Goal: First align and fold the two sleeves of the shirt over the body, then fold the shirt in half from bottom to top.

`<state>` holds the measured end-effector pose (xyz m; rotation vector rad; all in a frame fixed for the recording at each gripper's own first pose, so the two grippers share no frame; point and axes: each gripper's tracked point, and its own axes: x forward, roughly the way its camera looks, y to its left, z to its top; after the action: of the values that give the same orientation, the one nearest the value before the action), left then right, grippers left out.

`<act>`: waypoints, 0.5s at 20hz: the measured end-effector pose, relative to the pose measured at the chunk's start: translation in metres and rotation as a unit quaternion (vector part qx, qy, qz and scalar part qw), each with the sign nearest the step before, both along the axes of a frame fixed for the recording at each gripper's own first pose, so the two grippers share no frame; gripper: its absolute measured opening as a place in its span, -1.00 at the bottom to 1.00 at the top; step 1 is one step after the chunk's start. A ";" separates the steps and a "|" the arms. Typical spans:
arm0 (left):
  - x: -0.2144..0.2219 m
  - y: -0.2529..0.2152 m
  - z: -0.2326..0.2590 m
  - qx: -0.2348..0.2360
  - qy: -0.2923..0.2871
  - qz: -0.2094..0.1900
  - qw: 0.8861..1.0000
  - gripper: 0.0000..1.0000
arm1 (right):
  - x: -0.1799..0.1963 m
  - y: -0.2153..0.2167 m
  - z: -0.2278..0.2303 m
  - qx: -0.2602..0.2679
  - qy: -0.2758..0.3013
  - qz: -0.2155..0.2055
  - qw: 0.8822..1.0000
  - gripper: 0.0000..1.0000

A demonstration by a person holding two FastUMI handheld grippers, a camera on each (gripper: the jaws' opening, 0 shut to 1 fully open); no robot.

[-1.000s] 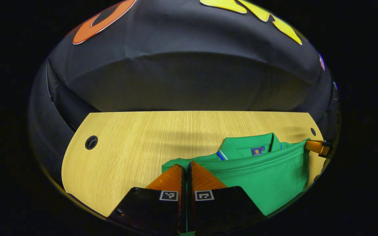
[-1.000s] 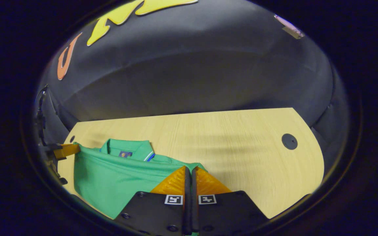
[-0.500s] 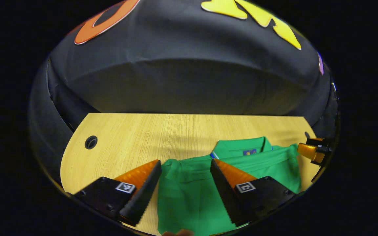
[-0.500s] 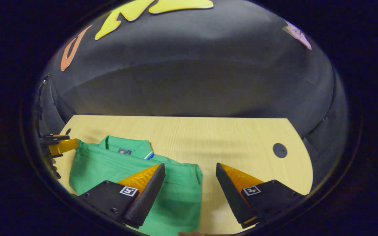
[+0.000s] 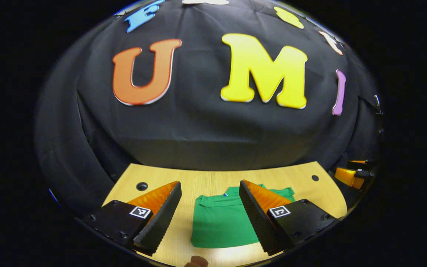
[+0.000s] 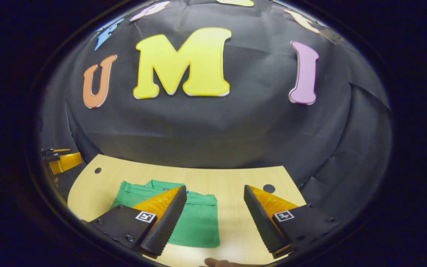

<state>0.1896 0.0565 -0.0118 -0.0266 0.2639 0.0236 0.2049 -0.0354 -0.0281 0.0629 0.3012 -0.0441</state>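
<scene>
A green shirt lies folded into a compact rectangle on the wooden table, its collar at the far edge. In the left gripper view my left gripper hovers well above it, open, with nothing between its fingers. The same shirt sits low and left in the right gripper view, where my right gripper is also open and raised clear of the cloth. The right gripper appears at the far right edge of the left gripper view, and the left gripper at the far left of the right gripper view.
The table has round cable holes near its far corners. Black cloth walls close in behind and to both sides. A fingertip shows at the bottom edge.
Both grippers went from shut on the shirt's folded edge to open, then lifted up and back. The shirt stayed folded on the table and now looks smaller and farther away.
</scene>
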 end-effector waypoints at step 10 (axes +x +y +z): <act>-0.177 0.014 0.051 0.031 -0.072 0.024 0.997 0.99 | -0.210 0.024 0.068 -0.002 -0.132 -0.011 0.991 0.93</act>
<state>0.0128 0.0710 0.0388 0.0262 0.1184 0.0777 -0.0055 -0.0113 0.0396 0.0676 0.0352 -0.0576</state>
